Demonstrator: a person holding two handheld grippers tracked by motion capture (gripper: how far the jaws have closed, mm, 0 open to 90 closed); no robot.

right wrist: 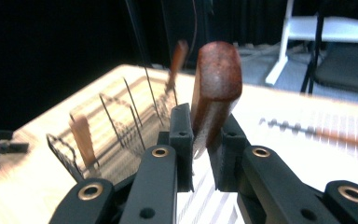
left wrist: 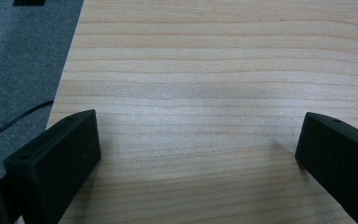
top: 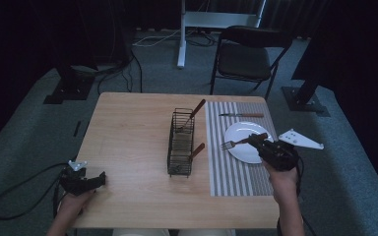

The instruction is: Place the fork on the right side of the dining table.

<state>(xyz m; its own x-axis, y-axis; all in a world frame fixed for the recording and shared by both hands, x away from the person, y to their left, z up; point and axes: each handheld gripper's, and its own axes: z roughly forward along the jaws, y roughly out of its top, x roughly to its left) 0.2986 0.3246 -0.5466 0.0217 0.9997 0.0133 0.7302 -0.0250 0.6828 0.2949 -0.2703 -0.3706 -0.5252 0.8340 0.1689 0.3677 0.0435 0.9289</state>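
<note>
The right gripper (top: 257,141) clamps the fork (top: 236,143) by its wooden handle, tines over the white plate (top: 241,153) near the desk's right edge, likely for laying it down; the left gripper (top: 98,180) rests wide and empty at the near left corner, clear of the work.

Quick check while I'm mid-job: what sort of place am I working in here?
Probably a staged recording room, not a real dining room: a small wooden table laid with placemat, plate and wire cutlery basket, standing on grey carpet among black stands and floor cables.
</note>
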